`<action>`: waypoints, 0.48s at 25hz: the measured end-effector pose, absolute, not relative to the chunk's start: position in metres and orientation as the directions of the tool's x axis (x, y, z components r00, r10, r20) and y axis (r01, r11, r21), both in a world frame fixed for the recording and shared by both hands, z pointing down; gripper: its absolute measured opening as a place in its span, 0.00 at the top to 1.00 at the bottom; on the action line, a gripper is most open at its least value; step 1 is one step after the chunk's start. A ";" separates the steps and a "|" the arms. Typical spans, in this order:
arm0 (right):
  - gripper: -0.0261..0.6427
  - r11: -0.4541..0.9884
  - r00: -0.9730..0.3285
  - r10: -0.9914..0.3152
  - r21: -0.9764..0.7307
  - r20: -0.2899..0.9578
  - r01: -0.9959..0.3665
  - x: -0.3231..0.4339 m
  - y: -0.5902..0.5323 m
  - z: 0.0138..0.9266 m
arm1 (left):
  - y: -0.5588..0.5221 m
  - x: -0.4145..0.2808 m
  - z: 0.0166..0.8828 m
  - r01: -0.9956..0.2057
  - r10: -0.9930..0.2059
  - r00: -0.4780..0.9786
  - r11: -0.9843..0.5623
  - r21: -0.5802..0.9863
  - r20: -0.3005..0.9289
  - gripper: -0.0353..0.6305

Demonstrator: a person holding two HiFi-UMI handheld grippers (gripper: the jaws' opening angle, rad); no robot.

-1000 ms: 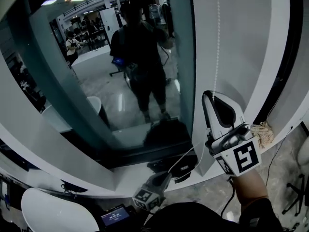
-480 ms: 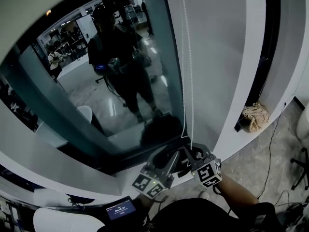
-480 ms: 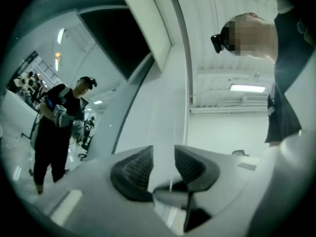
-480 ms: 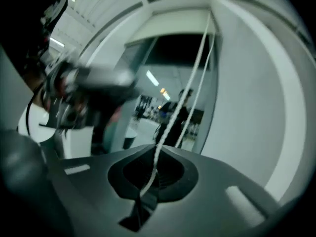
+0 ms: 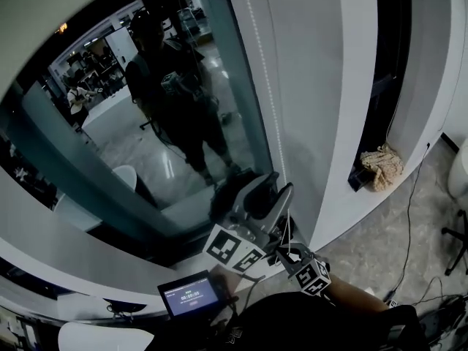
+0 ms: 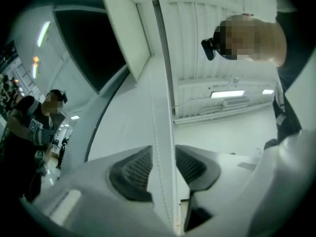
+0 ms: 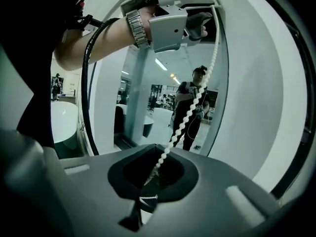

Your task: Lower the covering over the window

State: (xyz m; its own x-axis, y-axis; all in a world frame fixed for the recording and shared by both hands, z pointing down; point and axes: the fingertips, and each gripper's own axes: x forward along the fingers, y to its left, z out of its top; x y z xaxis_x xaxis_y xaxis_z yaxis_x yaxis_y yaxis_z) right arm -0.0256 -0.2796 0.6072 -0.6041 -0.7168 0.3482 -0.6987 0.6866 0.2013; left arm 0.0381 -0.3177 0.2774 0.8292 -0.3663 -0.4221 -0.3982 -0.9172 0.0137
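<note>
In the head view, the window glass (image 5: 110,145) reflects the person standing before it, and a white panel (image 5: 314,86) rises just beside the glass on the right. A white bead chain (image 5: 265,93) hangs down along the seam between glass and panel. Which white surface is the covering itself cannot be told. The left hand-held gripper (image 5: 281,183) points up at the chain's lower stretch, its marker cube toward the camera. The right hand-held gripper (image 5: 289,248) sits just below it, close to the person's body. A crumpled rag (image 5: 380,168) lies in the dark gap at the foot of the panel, a cable (image 5: 409,218) trails over the floor, and a small lit screen (image 5: 191,297) shows at the lower edge. In the left gripper view, the left hand-held gripper (image 6: 164,167) is released. Its jaws have just been opening and now stand wide, the ribbed pads (image 6: 133,174) clear of the chain (image 6: 158,147), which runs up between them along a white strip. In the right gripper view, the right hand-held gripper (image 7: 153,174) is clenched on the bead chain (image 7: 190,107), which leaves its dark pads and climbs slantwise to the left hand-held gripper at the top. A metal wristwatch (image 7: 134,28) shows on the arm that carries that upper tool.
</note>
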 end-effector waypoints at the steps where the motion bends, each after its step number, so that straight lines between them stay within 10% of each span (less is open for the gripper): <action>1: 0.96 0.691 -0.609 -0.711 0.190 0.352 -0.697 -0.026 -0.279 0.608 | -0.317 0.040 0.274 -0.397 -0.364 0.826 -0.918 0.014 -0.430 0.73; 4: 0.96 0.712 -0.630 -0.683 0.146 0.370 -0.687 -0.026 -0.272 0.615 | -0.322 0.043 0.274 -0.410 -0.393 0.807 -0.910 0.059 -0.441 0.94; 6: 0.96 0.728 -0.647 -0.664 0.125 0.375 -0.674 -0.027 -0.267 0.616 | -0.328 0.046 0.278 -0.435 -0.423 0.797 -0.897 0.075 -0.431 0.92; 8: 0.96 0.741 -0.660 -0.650 0.121 0.376 -0.661 -0.028 -0.266 0.615 | -0.331 0.049 0.279 -0.414 -0.411 0.802 -0.906 0.091 -0.434 0.67; 12: 0.96 0.753 -0.674 -0.635 0.111 0.377 -0.648 -0.028 -0.266 0.617 | -0.336 0.049 0.276 -0.407 -0.415 0.787 -0.905 0.122 -0.457 0.88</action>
